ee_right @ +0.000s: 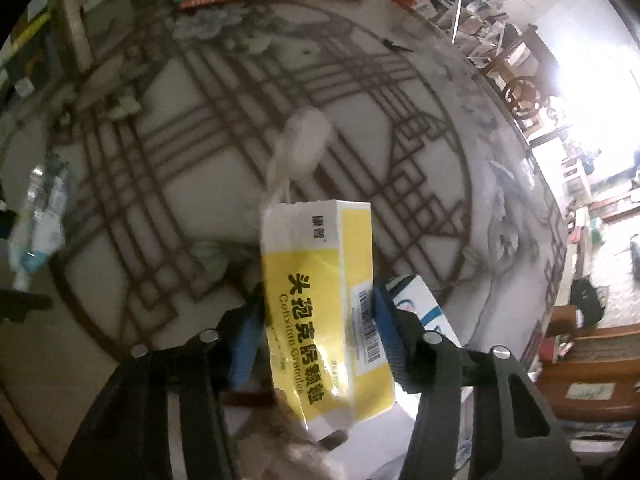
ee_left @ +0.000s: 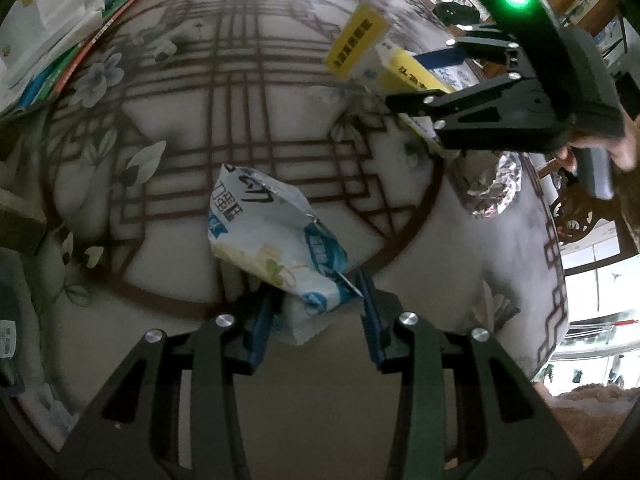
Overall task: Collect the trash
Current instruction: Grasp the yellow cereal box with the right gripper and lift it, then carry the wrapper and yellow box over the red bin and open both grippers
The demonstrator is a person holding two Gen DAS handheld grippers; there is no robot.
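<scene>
Left hand-held gripper (ee_left: pixel 316 312): clamped on snack bag (ee_left: pixel 272 236), lifted off bench (ee_left: pixel 180 128) for disposal.
Right hand-held gripper (ee_right: pixel 316 328): clamped on yellow medicine box (ee_right: pixel 320 304), likewise carried as trash.

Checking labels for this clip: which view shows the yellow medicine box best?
The right wrist view: the yellow medicine box fills the centre, print readable, held in the right tool. The left wrist view shows only its yellow end, distant and partly hidden.

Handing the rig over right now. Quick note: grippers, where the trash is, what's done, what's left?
Left gripper: shut on the blue-and-white wrapper, lifted above the table.
Right gripper: shut on the yellow medicine box, also off the table.
Left on the table: a foil ball near the right edge.
No bin in view; both held items need dropping, then the foil.
</scene>
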